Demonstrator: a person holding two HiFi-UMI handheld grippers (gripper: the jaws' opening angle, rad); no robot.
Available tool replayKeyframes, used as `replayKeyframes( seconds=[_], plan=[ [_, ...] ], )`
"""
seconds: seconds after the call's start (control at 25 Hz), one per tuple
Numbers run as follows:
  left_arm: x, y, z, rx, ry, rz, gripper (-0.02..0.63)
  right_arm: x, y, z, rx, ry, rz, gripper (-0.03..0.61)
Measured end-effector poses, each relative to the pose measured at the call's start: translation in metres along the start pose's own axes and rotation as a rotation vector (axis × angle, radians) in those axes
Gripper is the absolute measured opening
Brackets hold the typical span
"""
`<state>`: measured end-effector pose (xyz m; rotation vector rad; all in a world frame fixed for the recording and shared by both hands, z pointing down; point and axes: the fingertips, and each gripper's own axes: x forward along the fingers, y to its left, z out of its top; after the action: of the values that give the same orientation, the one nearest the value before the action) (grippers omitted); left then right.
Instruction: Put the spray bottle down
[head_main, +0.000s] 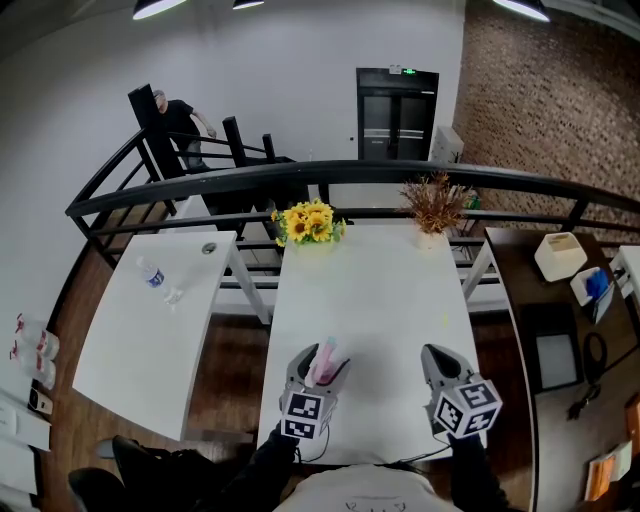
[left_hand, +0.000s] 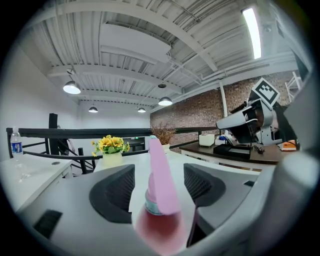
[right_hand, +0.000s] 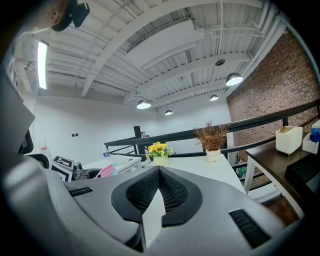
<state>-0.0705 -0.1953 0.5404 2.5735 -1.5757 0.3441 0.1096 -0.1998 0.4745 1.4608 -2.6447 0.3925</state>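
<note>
Pink spray bottle (left_hand: 162, 195) sits between wide-apart jaws of the left tool (left_hand: 159, 172); right tool (right_hand: 159, 172) closed.

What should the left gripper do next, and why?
Probably draw the left gripper straight back off the pink plastic spray bottle: its jaws stand wide, pads clear of the bottle, which seems to rest on the white table. Sideways motion could tip it.

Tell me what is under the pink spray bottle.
The white table lies below the spray bottle; its base is hidden by the left gripper, so contact cannot be seen.
</note>
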Motion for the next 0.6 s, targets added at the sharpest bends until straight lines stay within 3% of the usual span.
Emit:
replayKeyframes(
  seconds=[0.2,0.44,0.52,0.6],
  plan=[
    [-0.023,0.002,0.009,-0.013,-0.033,0.009,0.308,-0.003,-0.002,0.0,0.003,0.004,-0.001,-0.018],
    [-0.074,0.021,0.036,-0.118,-0.182,0.078,0.307,-0.004,-0.003,-0.009,0.017,0.014,-0.01,-0.018],
    [-0.085,0.029,0.042,-0.136,-0.213,0.1,0.275,-0.003,-0.002,-0.01,0.02,0.015,-0.008,-0.018],
    [-0.092,0.038,0.046,-0.145,-0.222,0.131,0.189,-0.002,0.001,-0.01,0.02,0.014,0.001,-0.018]
  ],
)
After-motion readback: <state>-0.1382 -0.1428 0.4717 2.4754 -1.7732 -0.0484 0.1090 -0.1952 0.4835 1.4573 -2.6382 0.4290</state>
